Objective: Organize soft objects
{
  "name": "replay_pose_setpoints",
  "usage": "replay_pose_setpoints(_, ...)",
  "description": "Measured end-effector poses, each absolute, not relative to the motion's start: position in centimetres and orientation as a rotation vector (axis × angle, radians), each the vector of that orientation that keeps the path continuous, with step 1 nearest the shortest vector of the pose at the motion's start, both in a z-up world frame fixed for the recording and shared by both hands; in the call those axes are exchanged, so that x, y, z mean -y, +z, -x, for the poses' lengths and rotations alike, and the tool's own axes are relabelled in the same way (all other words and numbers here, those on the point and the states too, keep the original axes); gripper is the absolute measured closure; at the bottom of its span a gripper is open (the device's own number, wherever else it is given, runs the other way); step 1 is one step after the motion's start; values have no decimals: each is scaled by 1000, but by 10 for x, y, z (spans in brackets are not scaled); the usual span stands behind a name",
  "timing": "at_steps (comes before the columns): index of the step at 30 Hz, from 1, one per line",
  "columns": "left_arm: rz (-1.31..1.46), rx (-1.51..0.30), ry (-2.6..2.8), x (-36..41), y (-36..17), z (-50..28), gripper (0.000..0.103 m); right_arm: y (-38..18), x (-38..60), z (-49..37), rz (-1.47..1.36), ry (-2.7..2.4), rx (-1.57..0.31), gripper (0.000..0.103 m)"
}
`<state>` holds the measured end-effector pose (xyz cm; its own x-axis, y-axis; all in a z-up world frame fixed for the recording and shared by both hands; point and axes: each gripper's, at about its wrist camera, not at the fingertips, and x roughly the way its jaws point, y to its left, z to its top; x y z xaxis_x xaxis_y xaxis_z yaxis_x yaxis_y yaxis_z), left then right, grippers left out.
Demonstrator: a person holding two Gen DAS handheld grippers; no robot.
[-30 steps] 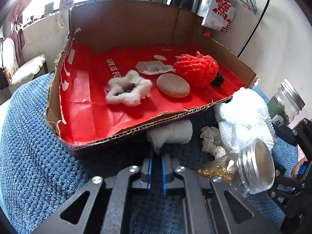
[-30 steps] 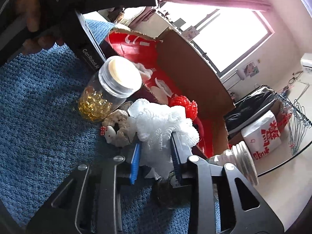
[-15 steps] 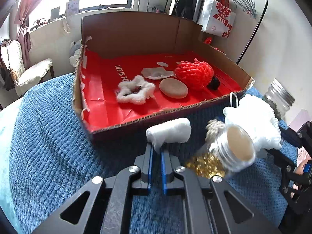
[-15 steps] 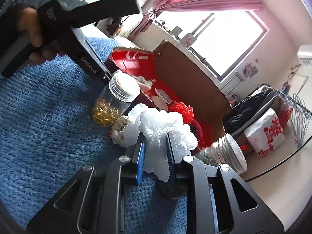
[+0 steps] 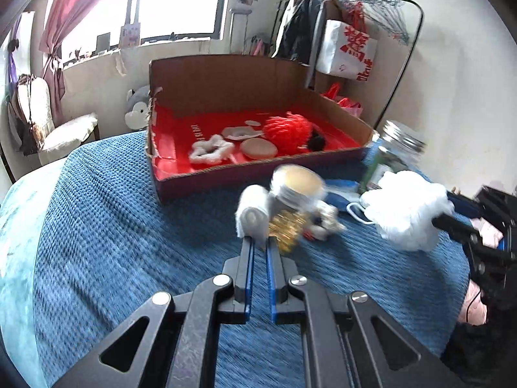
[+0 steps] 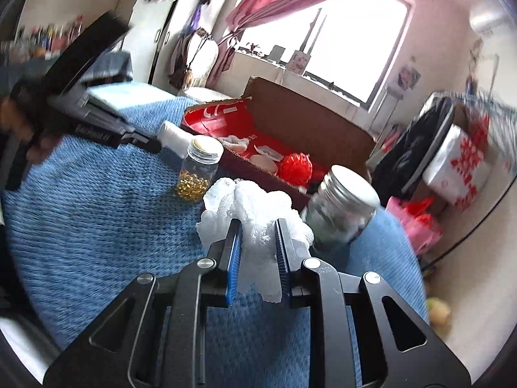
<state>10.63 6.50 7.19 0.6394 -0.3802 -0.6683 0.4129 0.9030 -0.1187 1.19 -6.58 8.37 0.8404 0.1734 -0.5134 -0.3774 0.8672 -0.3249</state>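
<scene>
Left gripper [image 5: 259, 242] is pinching the small white rolled cloth [image 5: 253, 213] at its lower edge, and I see the roll lifted clear of the blue knitted blanket [image 5: 106, 226], short of the cardboard box [image 5: 226, 77]. My right gripper [image 6: 258, 229] is clamped on the fluffy white mesh puff [image 6: 255, 213] — the fabric bulges out above and to both sides of the blue pads, and a flap hangs below them. In the left wrist view that puff [image 5: 408, 208] shows at the right, held in the air over the blanket.

Just beside the rolled cloth stands a glass jar of yellow beads [image 5: 295, 200] with a metal lid, blurred in the left view, sharp in the right one [image 6: 197, 169]. A small cream knotted piece [image 5: 324, 223] lies on the blanket right of that jar, too smeared for me to tell more. A second, dark-filled jar with a silver lid [image 6: 342, 207] stands just behind the puff, near the box's right corner.

Inside the box, on its red lining [image 5: 168, 152], lie a white furry scrunchie [image 5: 210, 152], a round tan pad [image 5: 258, 148], a red pompom [image 5: 287, 132] with a small black thing against it, and flat white pieces [image 5: 240, 132] — all well apart from both held things. A hand [image 6: 19, 129] holds the left gripper's handle at the edge of the right view.
</scene>
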Motion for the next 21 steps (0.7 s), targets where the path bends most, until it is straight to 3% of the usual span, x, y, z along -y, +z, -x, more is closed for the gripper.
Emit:
replay_pose_setpoints(13,-52,-767,-472,-36,47,-59,94,66,106,1,282,329,-595,83)
replay_pose_setpoints(14,-49,-772,-458,-38,46,-60,91,65,108,0,272,335,-600,82)
replay_pose_setpoints(16,-42,-781,-440,-41,43,-61,65,65,111,-1,245,347,-606,81)
replay_pose_setpoints(18,-44,-773,-401,-44,40,-60,50,64,115,-3,215,356,-617,69)
replay_pose_setpoints(20,-54,-783,-380,-44,36,-61,44,62,120,-6,182,347,-625,35)
replay_pose_setpoints(21,-54,-794,-374,-45,34,-63,42,61,121,-6,176,340,-622,31)
